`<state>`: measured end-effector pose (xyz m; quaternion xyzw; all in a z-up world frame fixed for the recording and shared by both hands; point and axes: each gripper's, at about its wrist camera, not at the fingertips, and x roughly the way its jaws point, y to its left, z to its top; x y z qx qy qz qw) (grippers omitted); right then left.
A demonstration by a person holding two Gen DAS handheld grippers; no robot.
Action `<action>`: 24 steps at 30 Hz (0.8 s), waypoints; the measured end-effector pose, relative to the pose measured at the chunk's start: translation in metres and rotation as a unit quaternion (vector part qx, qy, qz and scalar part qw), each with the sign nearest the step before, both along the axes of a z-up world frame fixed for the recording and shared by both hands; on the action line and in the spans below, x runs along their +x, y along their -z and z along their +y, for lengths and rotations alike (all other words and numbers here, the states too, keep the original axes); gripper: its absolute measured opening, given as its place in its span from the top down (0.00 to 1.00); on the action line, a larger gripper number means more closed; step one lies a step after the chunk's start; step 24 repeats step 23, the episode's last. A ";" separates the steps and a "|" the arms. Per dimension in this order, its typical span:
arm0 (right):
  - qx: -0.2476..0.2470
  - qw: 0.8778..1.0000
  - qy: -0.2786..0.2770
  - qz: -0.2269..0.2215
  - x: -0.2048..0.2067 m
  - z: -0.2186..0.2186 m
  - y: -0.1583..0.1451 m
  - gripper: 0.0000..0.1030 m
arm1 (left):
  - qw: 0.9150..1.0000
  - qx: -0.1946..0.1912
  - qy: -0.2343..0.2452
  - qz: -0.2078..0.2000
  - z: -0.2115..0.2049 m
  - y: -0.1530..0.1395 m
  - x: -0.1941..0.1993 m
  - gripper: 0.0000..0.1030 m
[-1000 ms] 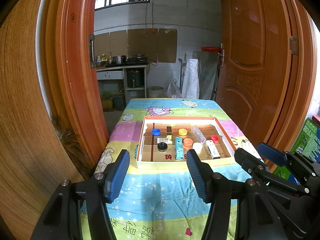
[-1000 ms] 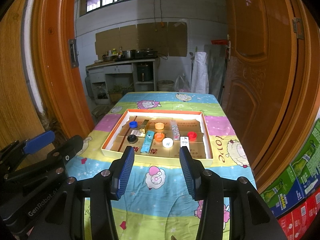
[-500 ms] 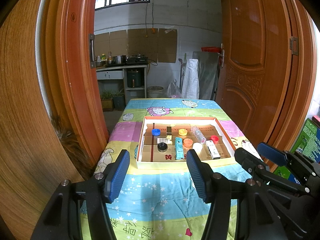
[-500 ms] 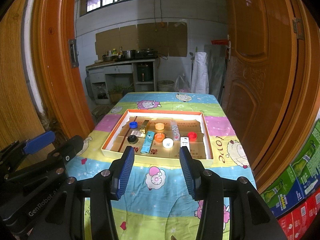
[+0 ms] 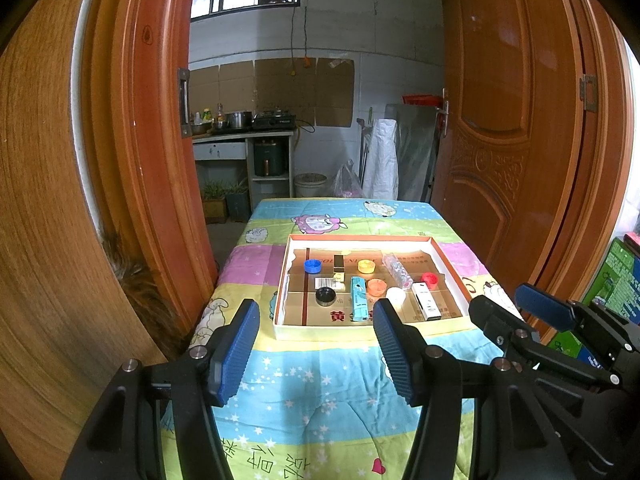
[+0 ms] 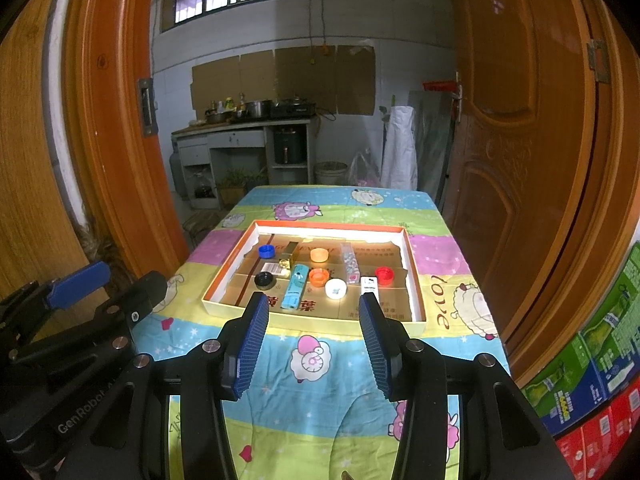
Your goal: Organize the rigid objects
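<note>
A shallow cardboard tray (image 5: 280,312) (image 6: 412,280) with an orange rim lies on the table. In it lie a blue cap (image 5: 312,266) (image 6: 266,251), a black cap (image 5: 325,295) (image 6: 264,279), a teal box (image 5: 359,304) (image 6: 294,292), yellow (image 5: 366,266), orange (image 6: 318,276), white (image 6: 335,288) and red (image 5: 429,279) (image 6: 384,275) caps, a clear tube (image 5: 397,275) and a white box (image 5: 426,306). My left gripper (image 5: 316,350) and right gripper (image 6: 314,344) are both open and empty, held above the table short of the tray.
The table wears a colourful cartoon cloth (image 5: 320,384). Orange wooden doors (image 5: 500,120) flank it on both sides. A kitchen counter (image 6: 240,132) stands behind. Stacked drink cartons (image 6: 592,368) sit at the right. The other gripper shows at each view's edge.
</note>
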<state>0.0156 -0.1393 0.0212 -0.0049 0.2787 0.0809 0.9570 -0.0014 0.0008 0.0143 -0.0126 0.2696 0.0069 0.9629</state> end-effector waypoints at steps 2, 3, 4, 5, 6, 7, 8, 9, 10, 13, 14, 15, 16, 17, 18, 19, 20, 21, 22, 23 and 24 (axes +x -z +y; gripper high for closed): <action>-0.001 1.000 0.000 0.000 0.000 0.002 0.001 0.53 | 1.000 0.000 0.000 0.000 0.000 0.000 0.000 0.43; 0.000 1.000 0.000 0.000 0.000 0.000 0.000 0.53 | 1.000 0.000 0.000 0.000 0.001 -0.001 0.000 0.43; 0.000 1.000 0.000 0.000 0.000 0.000 0.000 0.53 | 1.000 0.000 0.000 0.000 0.001 0.000 0.000 0.43; 0.000 1.000 0.000 0.000 0.000 0.001 0.000 0.53 | 1.000 -0.001 0.000 0.000 0.000 0.000 0.000 0.43; 0.000 1.000 0.000 0.000 0.000 0.000 0.000 0.53 | 1.000 0.000 0.000 0.000 0.001 -0.001 0.000 0.43; 0.000 1.000 0.000 0.000 0.000 0.000 0.000 0.53 | 1.000 0.000 0.000 0.000 0.000 0.000 0.000 0.43; 0.000 1.000 0.000 0.000 0.000 0.001 0.000 0.53 | 1.000 0.000 0.000 0.000 0.001 -0.001 0.000 0.43; 0.000 1.000 0.000 0.001 0.000 0.002 0.000 0.53 | 1.000 0.000 0.000 0.000 0.001 0.000 0.000 0.43; -0.001 1.000 0.000 0.001 0.000 0.002 0.000 0.53 | 1.000 0.000 0.000 0.000 0.001 0.000 0.000 0.43; 0.000 1.000 0.000 0.000 0.000 0.003 0.000 0.53 | 1.000 0.001 -0.001 0.001 0.000 0.000 0.001 0.43; -0.002 1.000 0.000 0.001 0.000 0.003 0.001 0.53 | 1.000 0.001 -0.001 0.002 0.000 0.001 0.001 0.43; -0.001 1.000 0.000 0.001 0.000 0.001 0.000 0.53 | 1.000 0.001 -0.001 0.003 0.002 0.000 0.002 0.43; -0.001 1.000 0.000 0.002 0.000 0.000 0.001 0.53 | 1.000 0.000 0.000 0.003 0.003 0.000 0.002 0.43; 0.000 1.000 -0.001 0.003 0.000 0.001 0.001 0.53 | 1.000 -0.001 0.000 0.003 0.003 0.000 0.002 0.43; 0.000 1.000 -0.001 0.004 0.001 0.000 0.002 0.53 | 1.000 -0.001 0.000 0.003 0.002 0.000 0.002 0.43; 0.000 1.000 -0.001 0.004 0.000 0.000 0.002 0.53 | 1.000 -0.001 0.000 0.003 0.004 -0.001 0.003 0.43; -0.001 1.000 -0.001 0.003 0.000 0.000 0.002 0.53 | 1.000 -0.001 0.000 0.003 0.004 -0.001 0.003 0.43; 0.000 1.000 -0.001 0.003 0.001 0.000 0.002 0.53 | 1.000 -0.001 0.000 0.003 0.003 -0.001 0.003 0.43; 0.000 1.000 -0.001 0.002 0.001 -0.001 0.002 0.53 | 1.000 0.001 -0.001 0.002 0.003 -0.001 0.003 0.43; 0.000 1.000 -0.001 0.003 0.001 -0.001 0.003 0.53 | 1.000 0.001 -0.001 0.003 0.003 -0.001 0.004 0.43; 0.000 1.000 -0.001 0.003 0.001 -0.001 0.003 0.53 | 1.000 0.001 -0.001 0.003 0.003 -0.001 0.004 0.43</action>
